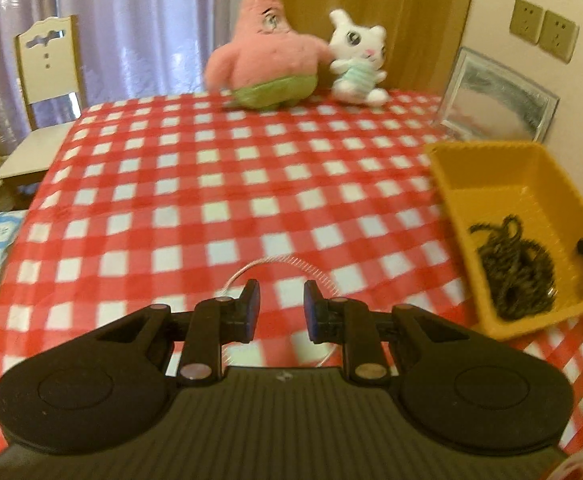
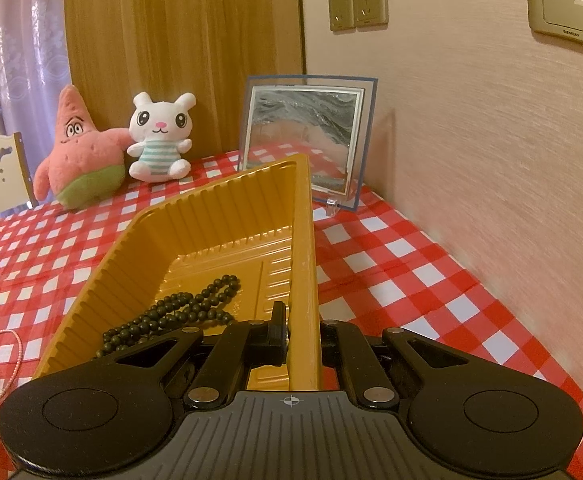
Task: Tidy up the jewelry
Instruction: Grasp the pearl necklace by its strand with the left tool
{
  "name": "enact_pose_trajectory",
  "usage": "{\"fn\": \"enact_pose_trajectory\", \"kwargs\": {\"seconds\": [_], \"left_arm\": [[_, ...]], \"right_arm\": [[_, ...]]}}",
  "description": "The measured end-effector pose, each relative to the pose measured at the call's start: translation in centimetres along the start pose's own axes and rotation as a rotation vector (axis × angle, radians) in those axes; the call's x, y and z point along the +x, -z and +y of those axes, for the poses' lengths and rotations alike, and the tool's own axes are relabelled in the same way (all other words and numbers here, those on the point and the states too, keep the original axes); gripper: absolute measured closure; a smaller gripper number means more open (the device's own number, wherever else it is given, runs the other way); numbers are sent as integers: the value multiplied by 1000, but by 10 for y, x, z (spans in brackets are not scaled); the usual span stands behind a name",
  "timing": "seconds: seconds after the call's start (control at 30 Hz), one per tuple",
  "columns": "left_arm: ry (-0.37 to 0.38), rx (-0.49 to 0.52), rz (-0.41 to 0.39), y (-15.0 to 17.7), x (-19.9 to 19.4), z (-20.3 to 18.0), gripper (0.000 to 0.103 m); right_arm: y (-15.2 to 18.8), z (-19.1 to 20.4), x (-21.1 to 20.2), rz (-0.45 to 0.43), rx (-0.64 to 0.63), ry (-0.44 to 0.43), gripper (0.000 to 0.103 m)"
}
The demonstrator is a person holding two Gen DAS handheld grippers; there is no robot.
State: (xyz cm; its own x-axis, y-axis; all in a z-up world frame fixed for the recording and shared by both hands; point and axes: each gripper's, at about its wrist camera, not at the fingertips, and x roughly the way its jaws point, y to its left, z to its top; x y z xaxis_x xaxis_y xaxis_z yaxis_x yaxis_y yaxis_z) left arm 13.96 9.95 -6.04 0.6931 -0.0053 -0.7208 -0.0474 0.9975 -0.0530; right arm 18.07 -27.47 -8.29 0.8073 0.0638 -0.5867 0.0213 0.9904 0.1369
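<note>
Bracelet [image 1: 279,264]: thin pale loop, flat on checked cloth [image 1: 211,184], just ahead of left gripper [image 1: 281,314], jaws partly open, empty. Probably light, limp, slippery; pinch the arc. Yellow tray [image 2: 211,216], holding dark beads [image 2: 179,312], right; right gripper [image 2: 299,340] clamps its rim.

Glossy ribbed plastic tray [image 2: 227,216]; matt dark beads [image 2: 195,304]; smooth checked tablecloth [image 1: 211,200]; fuzzy plush toys [image 2: 83,152].
</note>
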Motion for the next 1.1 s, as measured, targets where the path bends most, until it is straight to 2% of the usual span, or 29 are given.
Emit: {"fn": "enact_pose_trajectory", "kwargs": {"seconds": [0.13,0.37,0.8,0.9,0.97,1.1], "left_arm": [[20,44,38,17,0,2,83],[57,151,93,38,15,-18,83],[74,338,124,41,53,-41,83],[89,376,119,41,56,-43,89],[122,389,120,42,56,-43,101],[119,413,113,45,55,-43,102]], "right_arm": [[0,0,-1,0,-2,1,98],[0,1,-2,2,-5,2,97],[2,0,-3,5,-4,2,97],[2,0,-3,5,-3,2,97],[2,0,-3,5,-4,2,97],[3,0,-3,5,-3,2,97]]}}
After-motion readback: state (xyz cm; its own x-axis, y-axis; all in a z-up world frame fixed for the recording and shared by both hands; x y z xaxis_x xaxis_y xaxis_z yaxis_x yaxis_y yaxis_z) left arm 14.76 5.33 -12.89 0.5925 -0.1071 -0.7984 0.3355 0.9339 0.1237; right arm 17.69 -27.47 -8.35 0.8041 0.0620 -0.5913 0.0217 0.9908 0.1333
